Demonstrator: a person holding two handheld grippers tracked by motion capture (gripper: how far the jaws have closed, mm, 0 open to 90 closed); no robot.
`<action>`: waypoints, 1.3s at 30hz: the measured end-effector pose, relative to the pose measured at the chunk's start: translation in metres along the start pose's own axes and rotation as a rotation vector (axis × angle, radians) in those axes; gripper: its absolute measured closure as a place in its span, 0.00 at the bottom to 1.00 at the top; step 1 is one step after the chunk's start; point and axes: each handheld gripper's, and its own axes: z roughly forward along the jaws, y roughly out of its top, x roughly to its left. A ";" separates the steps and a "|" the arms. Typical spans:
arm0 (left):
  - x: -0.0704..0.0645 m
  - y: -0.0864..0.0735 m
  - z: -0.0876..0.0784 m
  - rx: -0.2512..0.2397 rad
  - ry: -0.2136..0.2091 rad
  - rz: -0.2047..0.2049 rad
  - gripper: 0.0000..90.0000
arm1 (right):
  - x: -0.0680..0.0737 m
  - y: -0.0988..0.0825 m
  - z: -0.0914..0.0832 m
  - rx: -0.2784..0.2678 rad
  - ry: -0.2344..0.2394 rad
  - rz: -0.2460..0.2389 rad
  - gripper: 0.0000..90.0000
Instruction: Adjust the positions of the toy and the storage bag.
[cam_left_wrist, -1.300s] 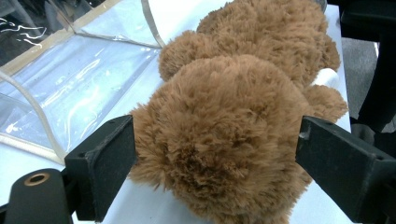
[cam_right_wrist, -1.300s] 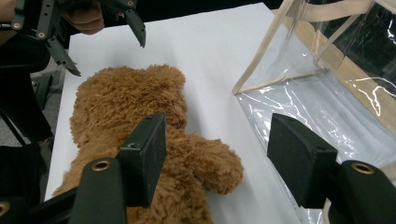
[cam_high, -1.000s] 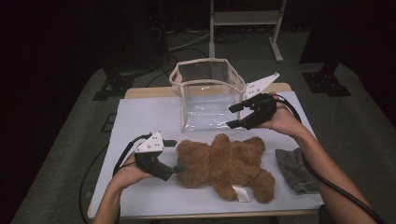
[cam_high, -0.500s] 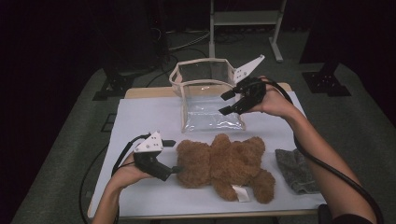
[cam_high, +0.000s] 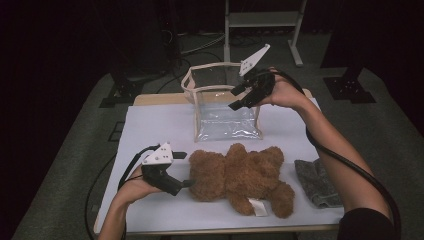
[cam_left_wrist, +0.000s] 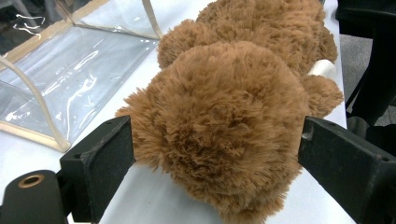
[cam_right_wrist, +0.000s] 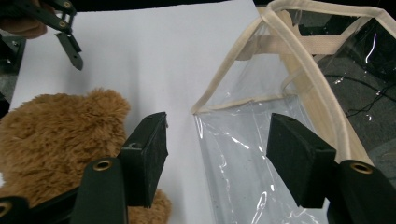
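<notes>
I see a teddy bear (cam_high: 240, 176) of thick, shaggy brown plush, matt and fuzzy all over, with a small smooth white fabric label (cam_high: 258, 206) at one leg. Behind it stands a bag (cam_high: 226, 105) of clear, glossy plastic film, wrinkled and catching light, edged with matt beige woven cloth tape. The table (cam_high: 150, 130) is covered in a smooth, matt white sheet, like paper, and a pale wooden edge shows at the far side. A grey cloth (cam_high: 316, 182) looks soft and nubbly, like towelling. My left gripper (cam_high: 186, 170) and right gripper (cam_high: 235, 97) have matt black plastic bodies with small brassy metal rivets, flat dull pads, and smooth light-grey plates on top.
</notes>
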 end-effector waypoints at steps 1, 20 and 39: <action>0.000 0.000 0.000 -0.001 0.000 0.000 0.11 | -0.001 0.001 0.001 0.002 -0.001 0.004 0.41; 0.002 -0.004 -0.003 0.004 0.004 -0.011 0.11 | -0.046 0.016 0.021 0.056 -0.028 0.015 0.42; 0.001 -0.006 -0.008 0.005 0.001 -0.009 0.11 | -0.071 0.011 0.046 0.135 -0.042 0.052 0.54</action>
